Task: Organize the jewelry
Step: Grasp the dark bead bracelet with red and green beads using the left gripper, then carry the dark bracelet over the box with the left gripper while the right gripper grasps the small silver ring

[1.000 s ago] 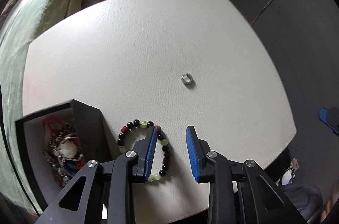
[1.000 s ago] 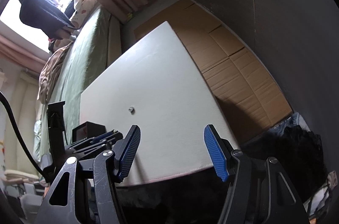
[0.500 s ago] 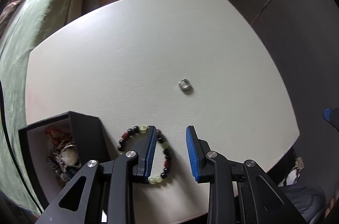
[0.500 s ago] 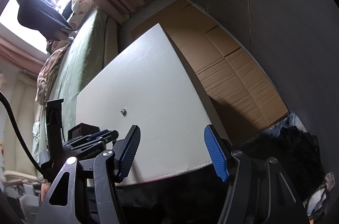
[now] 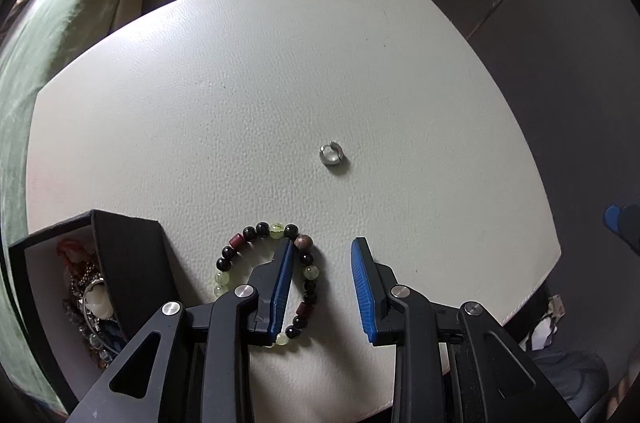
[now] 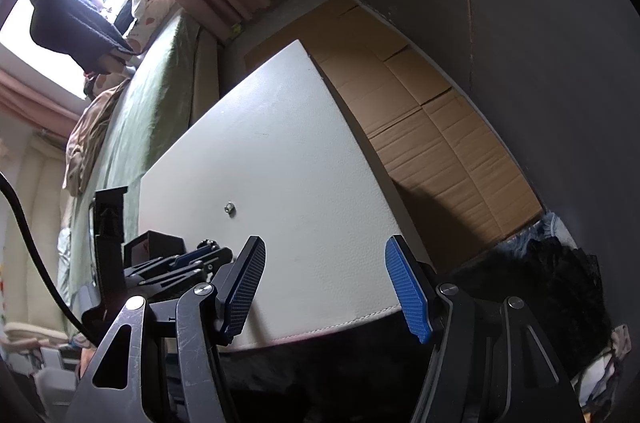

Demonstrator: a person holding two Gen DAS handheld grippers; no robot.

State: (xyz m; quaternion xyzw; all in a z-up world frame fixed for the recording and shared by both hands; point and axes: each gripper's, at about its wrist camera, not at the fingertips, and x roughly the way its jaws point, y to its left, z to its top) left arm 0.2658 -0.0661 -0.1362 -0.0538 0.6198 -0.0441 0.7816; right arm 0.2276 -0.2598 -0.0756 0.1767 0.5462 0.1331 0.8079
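Observation:
A beaded bracelet (image 5: 262,230) of black, pale green and dark red beads lies on the white table (image 5: 248,95). My left gripper (image 5: 322,243) points down over it and is open. Its left finger (image 5: 280,279) covers the bracelet's right side, and only bare table lies between the pads. Contact with the beads cannot be told. A small silver ring (image 5: 331,155) lies farther out; it shows as a silver ring (image 6: 229,208) in the right wrist view. My right gripper (image 6: 325,243) stands open and empty at the table's near edge.
A black jewelry box (image 5: 132,263) stands left of the bracelet with several tangled pieces (image 5: 86,287) inside. A green-covered bed (image 6: 152,111) runs along the table's left. Flattened cardboard (image 6: 440,143) lies on the floor to the right, with dark clothing (image 6: 540,283) nearby.
The left wrist view has drifted slightly: the ring and the box sit a little differently in frame. Both grippers' jaws stand as before and nothing on the table has moved.

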